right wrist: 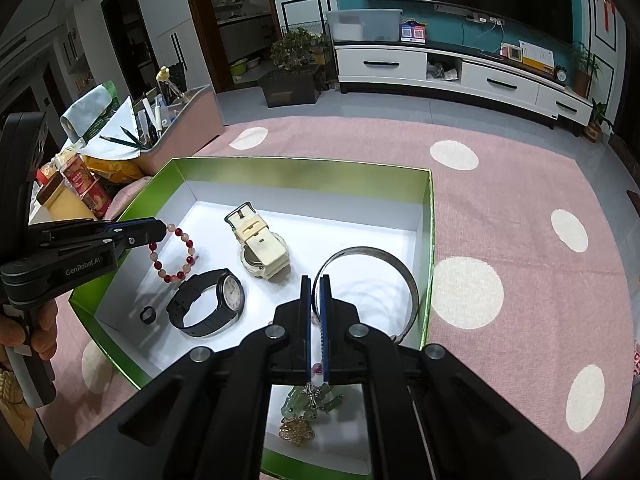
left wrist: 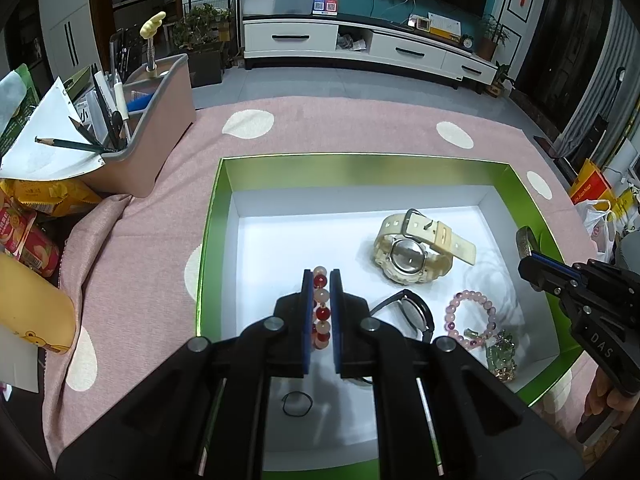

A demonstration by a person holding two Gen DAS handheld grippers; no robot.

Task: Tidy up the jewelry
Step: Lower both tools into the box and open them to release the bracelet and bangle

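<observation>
Both black two-finger grippers were clamped on jewelry over the green-walled, white-floored box (right wrist: 427,216)
Red-and-pale bead bracelet (right wrist: 174,254) was pinched by the left gripper (left wrist: 321,280); thin grey metal bangle (right wrist: 384,264) by the right gripper (right wrist: 315,284)

"DAS" on right claw (left wrist: 524,256), "GenRobot.AI" on left claw (right wrist: 162,229)

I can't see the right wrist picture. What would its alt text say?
The right gripper is shut on a silver bangle over a green-walled box. Across it the left gripper holds a red and white bead bracelet above a black watch and a cream watch.
</observation>
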